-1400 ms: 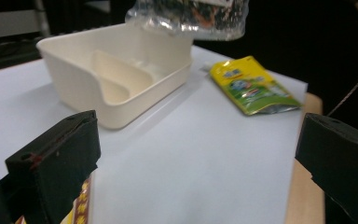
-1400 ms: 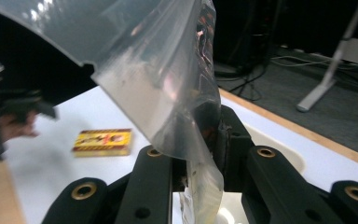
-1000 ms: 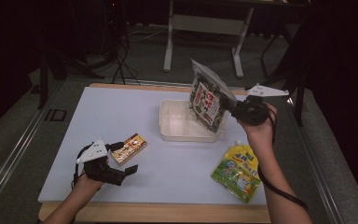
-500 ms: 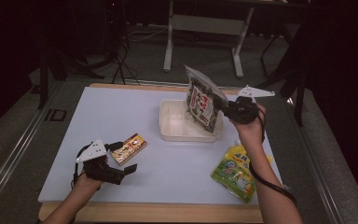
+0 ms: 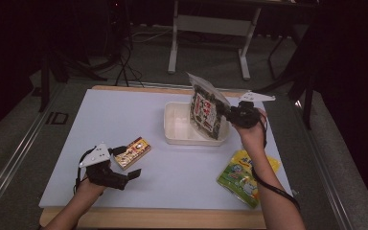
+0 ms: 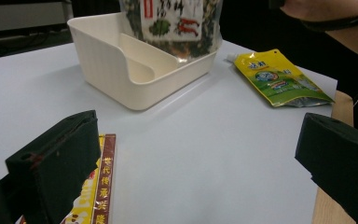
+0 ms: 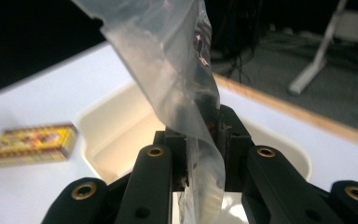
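A yellow-green pouch (image 5: 243, 176) lies flat near the table's (image 5: 124, 110) right front edge. A grey metal stand (image 5: 210, 33) occupies the floor beyond.

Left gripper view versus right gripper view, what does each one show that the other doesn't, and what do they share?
The left gripper view alone has the yellow-green pouch lying flat on the white table, the printed front of the dark snack bag and a forearm. The right gripper view alone has the right gripper with its jaws clamped on the bag's clear edge, plus the floor and a table leg beyond. Both show the white bin, the bag at it and the yellow box.
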Motion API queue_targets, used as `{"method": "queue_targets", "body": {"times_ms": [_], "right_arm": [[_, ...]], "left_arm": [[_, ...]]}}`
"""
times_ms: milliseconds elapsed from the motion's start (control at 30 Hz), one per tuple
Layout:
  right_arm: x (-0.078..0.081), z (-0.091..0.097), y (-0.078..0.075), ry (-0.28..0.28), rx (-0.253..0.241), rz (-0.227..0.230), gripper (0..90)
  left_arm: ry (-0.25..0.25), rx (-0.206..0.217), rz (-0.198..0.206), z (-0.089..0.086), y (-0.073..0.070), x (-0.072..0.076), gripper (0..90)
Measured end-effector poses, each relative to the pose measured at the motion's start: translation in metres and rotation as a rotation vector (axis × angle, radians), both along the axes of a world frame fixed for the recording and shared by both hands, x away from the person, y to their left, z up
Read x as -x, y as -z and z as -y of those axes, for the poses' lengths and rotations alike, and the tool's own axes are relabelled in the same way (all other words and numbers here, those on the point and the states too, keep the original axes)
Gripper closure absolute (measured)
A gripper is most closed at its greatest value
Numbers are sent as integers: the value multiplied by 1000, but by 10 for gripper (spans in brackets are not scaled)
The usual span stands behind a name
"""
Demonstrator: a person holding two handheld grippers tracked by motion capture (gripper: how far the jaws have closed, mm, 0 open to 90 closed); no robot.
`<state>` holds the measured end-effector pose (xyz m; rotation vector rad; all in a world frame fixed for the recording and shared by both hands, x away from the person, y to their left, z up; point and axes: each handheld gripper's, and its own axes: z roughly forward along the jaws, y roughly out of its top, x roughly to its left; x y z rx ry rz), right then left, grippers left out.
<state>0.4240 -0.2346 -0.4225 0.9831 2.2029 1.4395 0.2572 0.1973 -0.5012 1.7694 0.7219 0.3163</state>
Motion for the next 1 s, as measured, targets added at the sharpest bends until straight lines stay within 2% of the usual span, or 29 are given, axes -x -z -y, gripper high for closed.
{"method": "queue_targets", "body": {"times_ms": [100,300,367,500,600,667,700,767,900,967,1000], "right_arm": [[0,6,3,11,-32,-3,777],[-3,7,2,20,-16,-8,770],[-5,9,2,18,-29,-23,770],[-9,13,2,53,-26,-49,751],[-9,12,0,59,-21,-70,734],[-6,10,-2,62,0,-56,652],[-6,9,-4,61,-9,-59,616],[-4,10,-8,70,-18,-46,537],[5,13,-17,85,-13,-17,435],[8,15,-19,90,-16,-14,435],[16,19,-25,98,-26,3,345]], "left_arm": [[0,-4,-1,0,1,0,2],[0,-7,-3,1,1,0,2],[-5,-12,-3,0,2,-1,2],[-20,13,-10,0,3,-1,1],[-25,27,2,0,2,-1,2],[-26,32,5,0,2,-1,2],[-27,46,10,-1,3,-1,2],[-32,30,24,-1,3,-2,2],[-34,9,62,-1,4,-1,2],[-34,9,62,-1,4,-1,2],[-27,13,75,1,4,-1,2]]}}
